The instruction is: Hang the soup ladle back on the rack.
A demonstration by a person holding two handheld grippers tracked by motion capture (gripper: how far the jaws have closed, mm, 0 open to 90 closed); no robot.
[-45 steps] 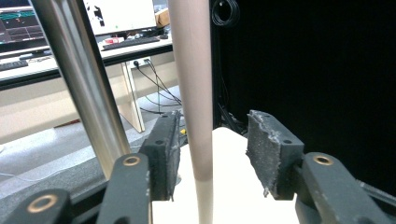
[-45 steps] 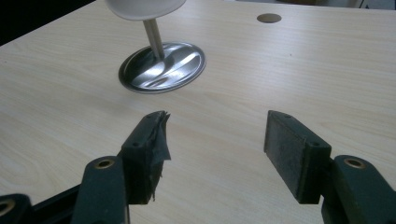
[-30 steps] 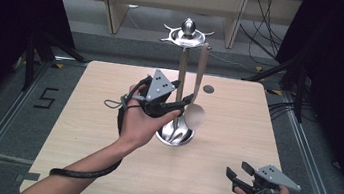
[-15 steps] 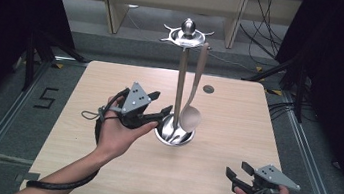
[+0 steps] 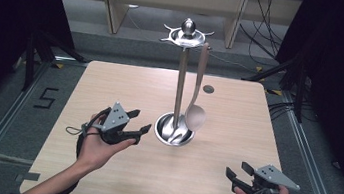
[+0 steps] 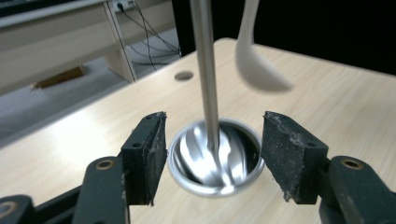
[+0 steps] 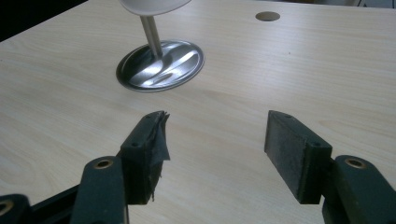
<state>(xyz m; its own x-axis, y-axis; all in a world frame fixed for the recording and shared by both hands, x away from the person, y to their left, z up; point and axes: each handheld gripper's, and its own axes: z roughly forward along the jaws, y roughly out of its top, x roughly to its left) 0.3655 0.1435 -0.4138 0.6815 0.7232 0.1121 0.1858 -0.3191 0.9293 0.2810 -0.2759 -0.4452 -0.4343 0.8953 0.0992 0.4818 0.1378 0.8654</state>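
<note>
Gaping left gripper (image 6: 212, 158), nothing held.

Two bare forearms are showing, no sleeves. The left hand-held gripper (image 5: 139, 121) is wearing a matte black body under a grey three-cornered plate dotted with small holes, a black cable looping behind the wrist. The right hand-held gripper (image 5: 238, 170) is carrying the same grey plate and trailing cable. Brass-coloured screws are glinting at each black jaw's base, and the pads (image 7: 289, 154) are looking scuffed, black tape fraying off one.
</note>
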